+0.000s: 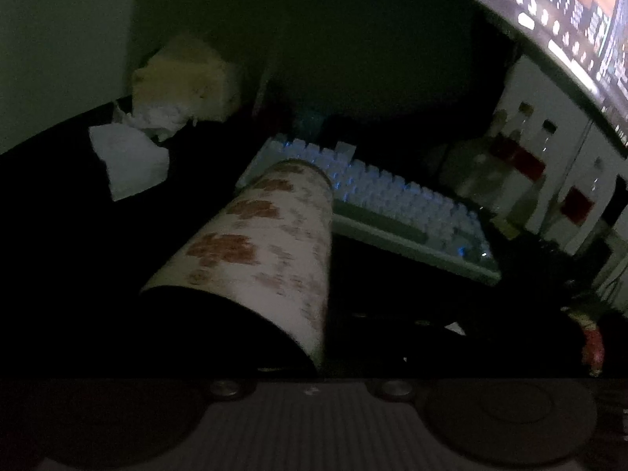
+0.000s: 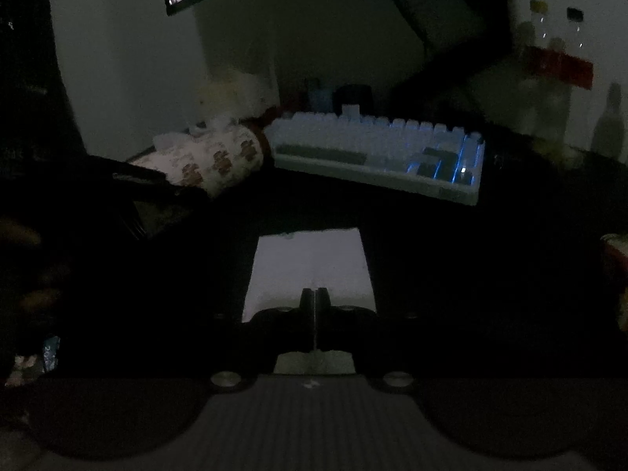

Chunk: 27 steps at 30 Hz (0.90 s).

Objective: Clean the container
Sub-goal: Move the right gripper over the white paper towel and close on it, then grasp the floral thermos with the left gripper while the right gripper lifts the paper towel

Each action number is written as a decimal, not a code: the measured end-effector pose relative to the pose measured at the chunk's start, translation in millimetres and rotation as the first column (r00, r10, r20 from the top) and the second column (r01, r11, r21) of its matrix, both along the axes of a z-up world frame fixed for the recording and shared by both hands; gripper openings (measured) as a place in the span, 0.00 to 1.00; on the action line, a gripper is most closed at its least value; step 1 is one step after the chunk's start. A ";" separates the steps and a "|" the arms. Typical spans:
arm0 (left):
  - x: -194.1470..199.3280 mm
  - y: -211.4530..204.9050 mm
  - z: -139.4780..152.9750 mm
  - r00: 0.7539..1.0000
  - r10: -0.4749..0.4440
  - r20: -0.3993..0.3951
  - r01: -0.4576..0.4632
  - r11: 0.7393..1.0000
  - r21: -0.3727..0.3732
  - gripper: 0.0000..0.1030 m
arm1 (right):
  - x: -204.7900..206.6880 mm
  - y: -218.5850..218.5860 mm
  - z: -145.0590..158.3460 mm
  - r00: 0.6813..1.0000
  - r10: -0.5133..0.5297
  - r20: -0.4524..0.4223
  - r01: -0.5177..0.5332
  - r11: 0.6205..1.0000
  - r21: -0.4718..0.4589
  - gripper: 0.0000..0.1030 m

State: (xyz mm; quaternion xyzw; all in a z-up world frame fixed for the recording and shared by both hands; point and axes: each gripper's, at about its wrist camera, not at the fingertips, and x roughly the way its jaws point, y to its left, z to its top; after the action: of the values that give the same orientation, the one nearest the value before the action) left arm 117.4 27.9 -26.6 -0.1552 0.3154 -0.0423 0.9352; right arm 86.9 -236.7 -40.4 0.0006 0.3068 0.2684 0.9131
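Dim light over a dark desk (image 2: 431, 243), and the container (image 1: 259, 243) fills the left wrist view: a pale cylinder printed with brown paw marks, tilted so its far end points at the keyboard (image 1: 376, 200). Its near end disappears into the black shape of the left gripper (image 1: 274, 337), which looks clamped around it, though the fingers themselves are lost in shadow. From the right wrist view the same container (image 2: 212, 161) sits at far left, lying almost sideways off the desk, gripped from the left by dark fingers (image 2: 137, 176).

The right gripper (image 2: 314, 298) has its two fingers pressed together, only a hairline slit between them, and a white tissue (image 2: 310, 263) spreads out flat just beyond and under the tips. It appears pinched at its near edge, though the contact itself is dark.

Far centre, the white keyboard (image 2: 376, 153) glows blue along its right end. Far left in the left wrist view there is a crumpled white paper wad (image 1: 157, 117) with a yellowish lump (image 1: 188, 78) behind it, and a flat white sheet (image 1: 129, 161) just beside them. A lit monitor (image 1: 569, 19) curves across the upper right, and bottles with red labels (image 1: 522, 157) stand at far right against the pale wall.
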 end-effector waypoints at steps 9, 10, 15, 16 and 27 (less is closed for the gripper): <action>-19.0 34.5 3.2 0.991 -0.137 0.013 0.137 0.988 -0.074 0.05 | -5.6 2.5 8.5 1.000 0.026 0.014 -0.026 1.000 0.011 0.03; -22.7 35.5 2.7 0.987 -0.158 0.020 0.159 0.985 -0.071 0.05 | -5.0 2.9 7.6 1.000 0.029 0.006 -0.029 1.000 0.012 0.03; -37.5 44.0 -0.7 0.930 -0.360 0.075 0.364 0.931 -0.040 0.06 | -2.3 3.7 6.1 0.999 0.034 -0.023 -0.034 0.999 0.003 0.04; -39.2 46.1 -1.8 0.912 -0.402 0.082 0.406 0.913 -0.038 0.06 | -1.7 3.6 6.8 0.999 0.033 -0.026 -0.033 0.999 -0.001 0.10; -54.7 29.3 -7.8 0.883 -0.465 0.069 0.464 0.885 0.034 0.08 | 18.2 37.2 1.0 0.986 0.135 -0.099 -0.152 0.970 -0.188 0.78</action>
State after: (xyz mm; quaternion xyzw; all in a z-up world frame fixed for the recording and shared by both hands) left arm 62.7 57.1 -34.4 -0.0656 0.3082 -0.2681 0.9104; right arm 105.1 -199.5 -39.4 -0.0993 0.3696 0.3020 0.8731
